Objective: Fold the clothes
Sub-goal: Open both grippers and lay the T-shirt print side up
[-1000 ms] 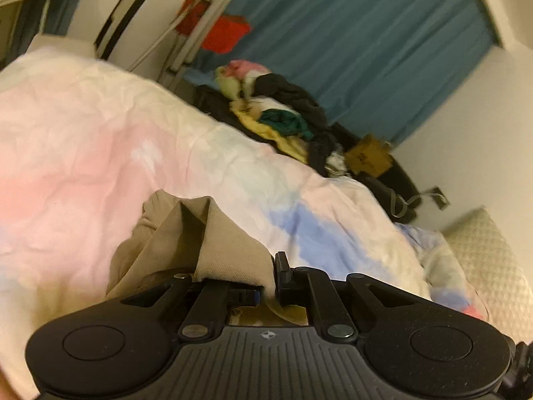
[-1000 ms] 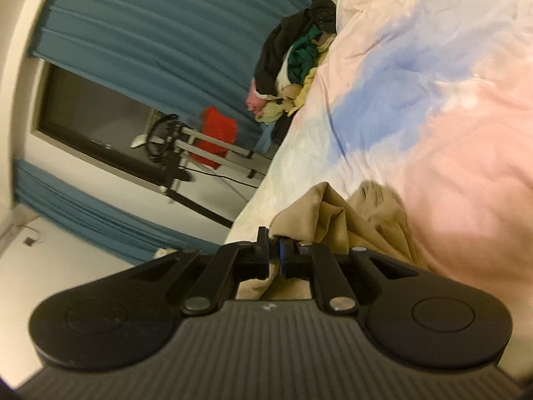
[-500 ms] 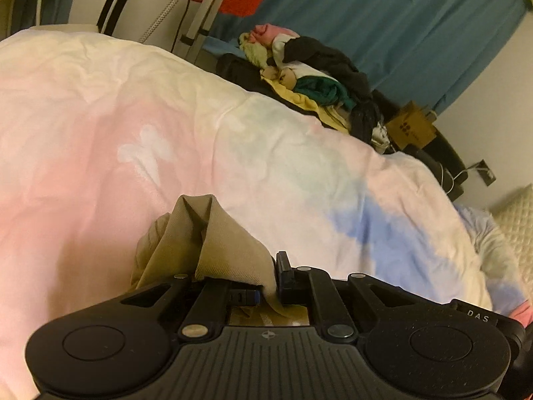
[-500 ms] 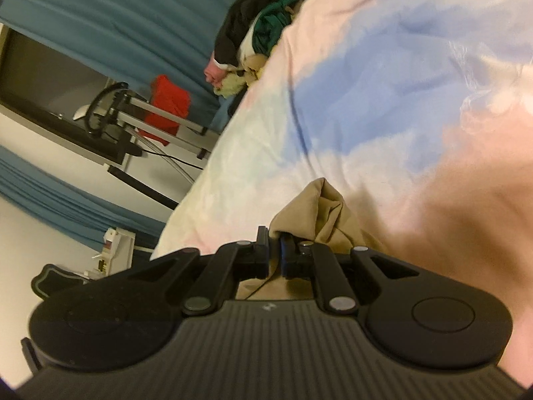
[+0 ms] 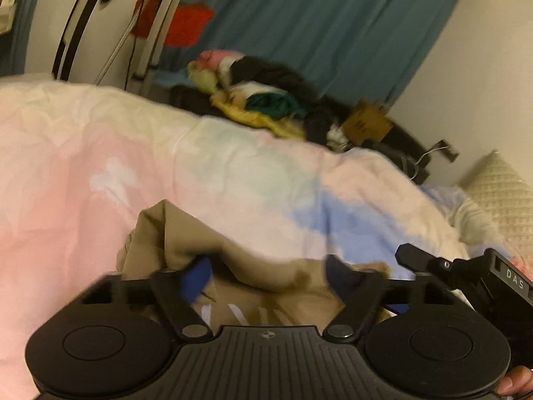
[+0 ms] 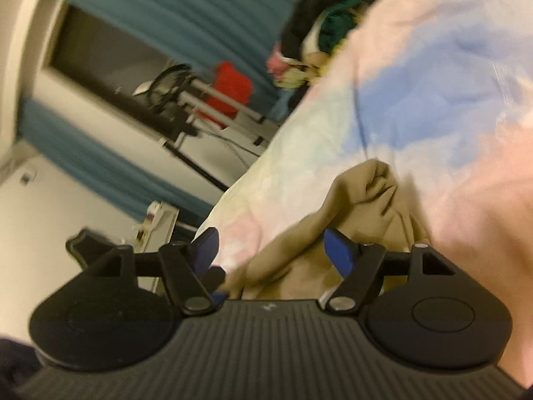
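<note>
Both of my grippers, which a second ago were pinched tight on the tan garment (image 5: 186, 243), have let go. My left gripper (image 5: 268, 275) now has its jaws opening wide, the blue pads (image 5: 196, 278) standing clear on either side, with the cloth lying loose between them rather than pressed. My right gripper (image 6: 271, 253) is opening in the same way; its blue pads (image 6: 338, 250) are spread apart, and a fold of the same tan fabric (image 6: 363, 200) sags between them, free of any grip as far as I can see. That garment is crumpled in a low heap on the pastel duvet (image 5: 83, 166), which is washed with pink, pale green and blue, and it sits just ahead of both grippers; white printed marks show on the part nearest my left gripper. From the left view, the tip of my right gripper (image 5: 443, 265) pokes in at the right edge. Beyond the bed lies a pile of mixed clothes (image 5: 263, 100) in black, yellow, green and pink, in front of a teal curtain (image 5: 316, 20). A red item (image 5: 186, 26) hangs on a metal stand (image 5: 83, 26) near the wall. Both views are smeared by motion blur.
</note>
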`<state>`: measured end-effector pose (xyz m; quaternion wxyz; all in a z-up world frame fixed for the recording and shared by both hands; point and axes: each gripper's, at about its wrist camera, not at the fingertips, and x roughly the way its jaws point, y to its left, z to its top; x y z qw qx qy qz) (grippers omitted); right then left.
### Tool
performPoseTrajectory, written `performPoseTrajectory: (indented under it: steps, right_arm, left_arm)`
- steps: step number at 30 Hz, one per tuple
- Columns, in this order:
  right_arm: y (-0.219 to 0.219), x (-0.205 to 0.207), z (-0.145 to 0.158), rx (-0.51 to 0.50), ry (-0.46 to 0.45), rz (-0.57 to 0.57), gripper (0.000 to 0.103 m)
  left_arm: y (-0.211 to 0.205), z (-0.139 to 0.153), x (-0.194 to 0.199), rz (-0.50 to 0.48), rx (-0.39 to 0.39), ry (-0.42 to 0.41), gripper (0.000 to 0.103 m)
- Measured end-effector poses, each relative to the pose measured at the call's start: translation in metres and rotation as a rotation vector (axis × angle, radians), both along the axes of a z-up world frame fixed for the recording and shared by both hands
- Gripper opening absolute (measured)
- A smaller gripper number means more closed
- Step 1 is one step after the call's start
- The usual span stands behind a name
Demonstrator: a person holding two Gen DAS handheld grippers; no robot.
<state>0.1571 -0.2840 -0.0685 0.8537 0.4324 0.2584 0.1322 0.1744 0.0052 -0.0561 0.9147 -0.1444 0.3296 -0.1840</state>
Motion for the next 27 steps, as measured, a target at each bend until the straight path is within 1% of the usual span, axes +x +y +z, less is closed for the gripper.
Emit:
performPoseTrajectory:
  steps: [1, 3, 4, 6, 7, 8, 9, 11, 12, 16, 21, 24, 27]
  right_arm:
    - [0.002, -0.005, 0.004, -0.033, -0.018, 0.005, 0.072]
    - [0.008, -0.015, 0.013, -0.132, -0.047, 0.014, 0.071]
    - [0.012, -0.017, 0.015, -0.180, -0.053, 0.020, 0.064]
    - [0.021, -0.017, 0.017, -0.270, -0.055, 0.038, 0.056]
    - [0.026, -0.015, 0.016, -0.303, -0.050, 0.048, 0.045]
    - [0.030, -0.012, 0.014, -0.339, -0.038, 0.054, 0.038]
    - [0.033, -0.009, 0.011, -0.375, -0.026, 0.053, 0.035]
    - [0.036, -0.001, 0.004, -0.430, -0.016, 0.043, 0.035]
    - [0.036, 0.003, 0.000, -0.455, -0.011, 0.035, 0.035]
    - [0.036, 0.033, -0.015, -0.488, 0.006, 0.031, 0.034]
    - [0.044, 0.058, -0.031, -0.556, 0.032, 0.045, 0.033]
    - [0.041, 0.060, -0.040, -0.545, 0.044, 0.050, 0.032]
    - [0.038, 0.057, -0.039, -0.521, 0.045, 0.048, 0.032]
  left_arm:
    - [-0.001, 0.003, -0.006, -0.006, 0.014, -0.019, 0.083]
    - [0.000, 0.005, -0.014, 0.006, 0.029, -0.028, 0.085]
    - [0.001, 0.006, -0.016, 0.017, 0.035, -0.027, 0.085]
    - [0.000, 0.005, -0.020, 0.033, 0.068, -0.039, 0.087]
    - [-0.001, 0.004, -0.020, 0.042, 0.098, -0.042, 0.088]
    - [-0.002, 0.002, -0.020, 0.052, 0.130, -0.043, 0.088]
    - [-0.004, -0.001, -0.018, 0.062, 0.163, -0.042, 0.088]
    - [-0.008, -0.007, -0.014, 0.081, 0.227, -0.039, 0.088]
    - [-0.008, -0.010, -0.011, 0.086, 0.244, -0.040, 0.088]
    - [-0.011, -0.026, 0.002, 0.106, 0.294, -0.021, 0.088]
    - [-0.020, -0.039, 0.010, 0.095, 0.367, -0.041, 0.090]
    - [-0.022, -0.039, 0.011, 0.094, 0.376, -0.044, 0.090]
    - [-0.021, -0.036, 0.007, 0.093, 0.377, -0.045, 0.090]
